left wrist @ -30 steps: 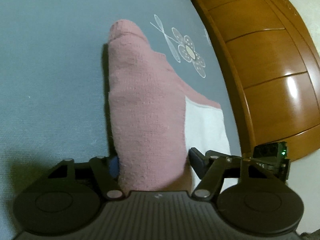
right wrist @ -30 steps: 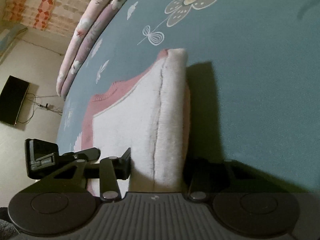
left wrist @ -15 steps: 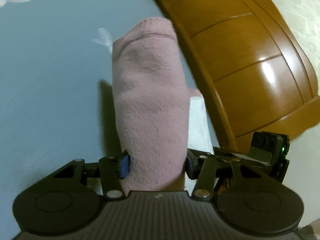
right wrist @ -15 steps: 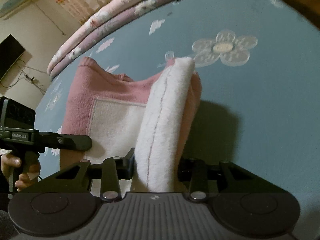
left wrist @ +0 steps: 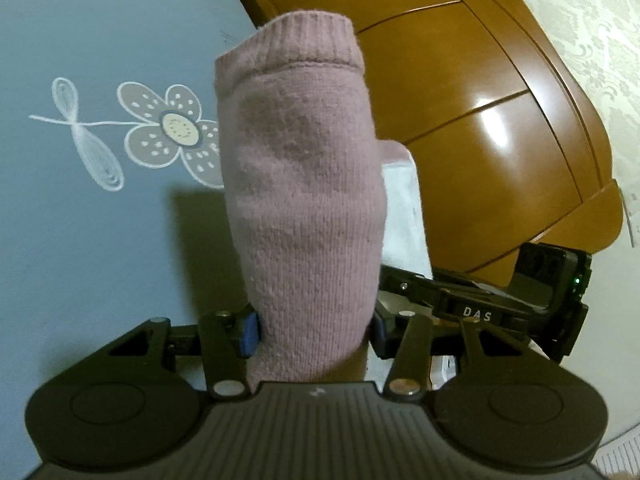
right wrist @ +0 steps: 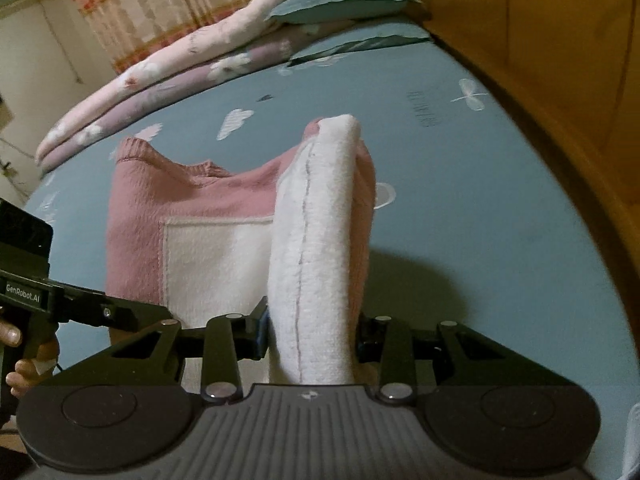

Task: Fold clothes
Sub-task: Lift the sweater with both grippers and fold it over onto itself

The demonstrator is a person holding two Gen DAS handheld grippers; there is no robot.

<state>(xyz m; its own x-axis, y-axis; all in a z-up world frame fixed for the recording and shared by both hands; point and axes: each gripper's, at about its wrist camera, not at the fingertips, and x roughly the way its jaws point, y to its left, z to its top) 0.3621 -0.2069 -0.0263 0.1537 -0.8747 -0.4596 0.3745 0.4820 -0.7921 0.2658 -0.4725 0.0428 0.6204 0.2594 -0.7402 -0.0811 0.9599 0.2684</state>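
A pink knit sweater with a white fleece panel (right wrist: 208,256) lies partly on the blue bedsheet (right wrist: 500,240). My left gripper (left wrist: 314,330) is shut on a pink ribbed-edge part of the sweater (left wrist: 304,184), held raised above the sheet. My right gripper (right wrist: 310,338) is shut on a bunched fold of the white panel (right wrist: 316,248), also lifted. The left gripper (right wrist: 80,308) shows at the left of the right wrist view, and the right gripper (left wrist: 500,300) shows at the right of the left wrist view.
A wooden headboard (left wrist: 480,100) curves along the bed's edge. Folded pink and purple quilts (right wrist: 192,64) and teal pillows (right wrist: 344,0) lie at the far side of the bed. The sheet has flower prints (left wrist: 172,128).
Both grippers have lifted the held sweater edges higher and carried them across the bed toward the headboard side; more of the sweater's body now hangs and shows between them.
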